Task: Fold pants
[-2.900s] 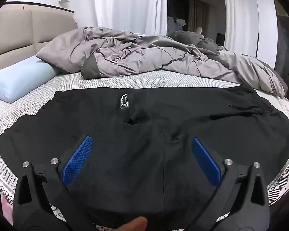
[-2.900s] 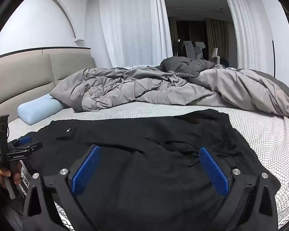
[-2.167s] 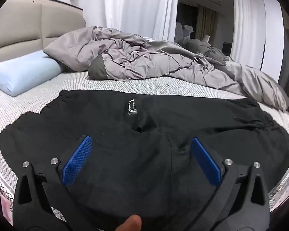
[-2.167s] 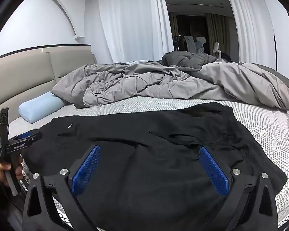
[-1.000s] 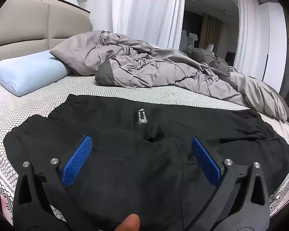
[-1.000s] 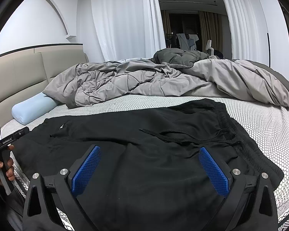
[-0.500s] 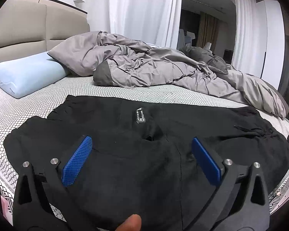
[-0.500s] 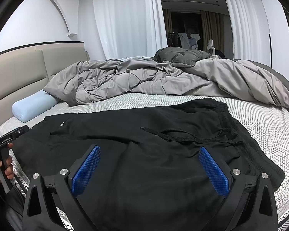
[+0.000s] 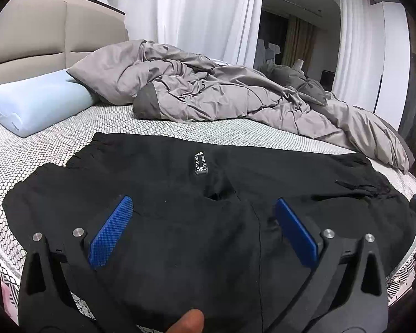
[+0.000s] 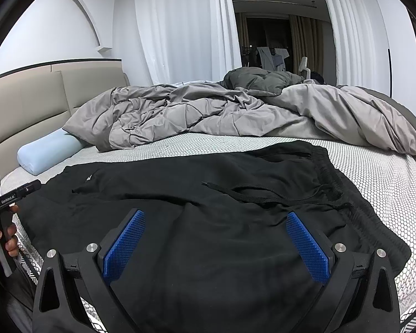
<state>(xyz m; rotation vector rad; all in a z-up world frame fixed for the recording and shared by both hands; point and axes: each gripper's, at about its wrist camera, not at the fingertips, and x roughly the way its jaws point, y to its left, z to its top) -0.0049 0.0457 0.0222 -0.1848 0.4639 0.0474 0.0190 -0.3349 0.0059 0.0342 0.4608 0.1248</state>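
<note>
Pants (image 9: pixel 180 199) lie spread flat on the bed (image 9: pixel 41 152), just ahead of and below both of my tools, black cloth running left to right across the near edge. Long axis is crosswise to me: waistband (image 10: pixel 335 183) with its drawstring (image 10: pixel 252 194) off at the right end, leg cuffs (image 9: pixel 77 155) at the left end. My left hand-held gripper (image 9: pixel 202 230) hangs over the legs, fingers wide apart, nothing between them, a white label (image 9: pixel 201 162) just beyond. My right hand-held gripper (image 10: pixel 216 244) hovers over the upper part near the waist, fingers spread too, empty. So each hand has its own end: left nearer the cuffs, right nearer the waistband. I'd say no fold is made yet; the near edge looks like the place to pinch. Behind the pants a grey duvet (image 10: pixel 208 113) is heaped on the far side, well apart, and a blue pillow (image 9: pixel 38 105) sits far left, near the cuffs but not touching. Nothing blocks the cloth; the loose drawstring could snag.
</note>
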